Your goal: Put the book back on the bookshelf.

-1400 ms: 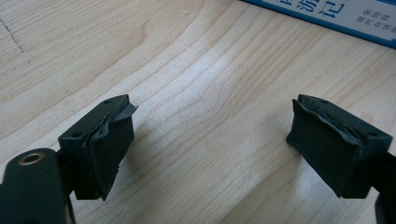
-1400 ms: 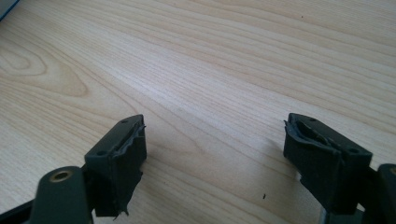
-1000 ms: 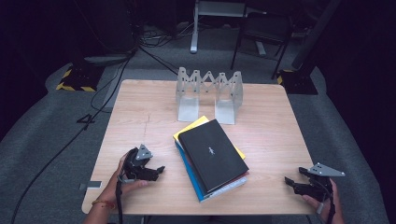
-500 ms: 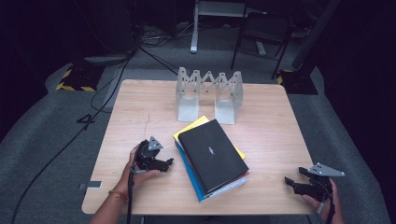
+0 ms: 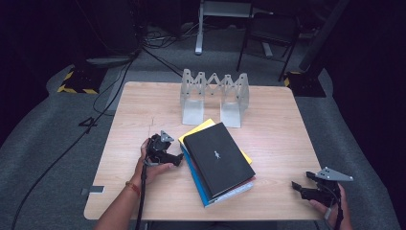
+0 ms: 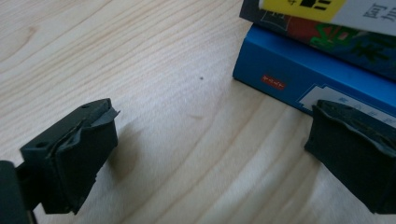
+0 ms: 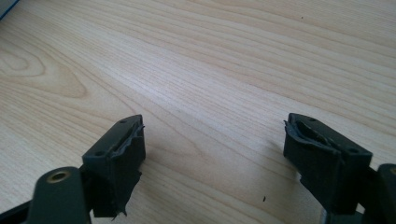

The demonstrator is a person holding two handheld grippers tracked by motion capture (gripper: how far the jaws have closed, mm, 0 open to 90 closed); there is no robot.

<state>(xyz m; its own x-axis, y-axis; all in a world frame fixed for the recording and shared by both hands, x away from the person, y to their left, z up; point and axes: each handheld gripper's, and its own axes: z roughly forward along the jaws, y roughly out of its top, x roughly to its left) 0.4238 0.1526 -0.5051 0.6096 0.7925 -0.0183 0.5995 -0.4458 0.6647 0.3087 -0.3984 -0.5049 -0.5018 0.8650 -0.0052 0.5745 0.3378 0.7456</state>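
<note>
Book stack (image 5: 218, 163) mid-bench (image 5: 143, 110). My left hand-held gripper (image 5: 176, 159) gapes wide beside the blue book (image 6: 299, 84); right hand-held gripper (image 5: 298, 188) wide, well apart. Stiff, heavy, slick covers (likely): I'd pinch spine edge.

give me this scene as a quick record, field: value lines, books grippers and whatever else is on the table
surface: wooden table
book stack: middle of table, black book on top, yellow and blue ones under it
rack: grey folding book rack behind the stack, no books in it
left gripper: open, low over the table at the stack's left edge, one jaw beside the blue book
right gripper: open, near the table's right front corner, apart from the stack
held: nothing in either gripper
</note>
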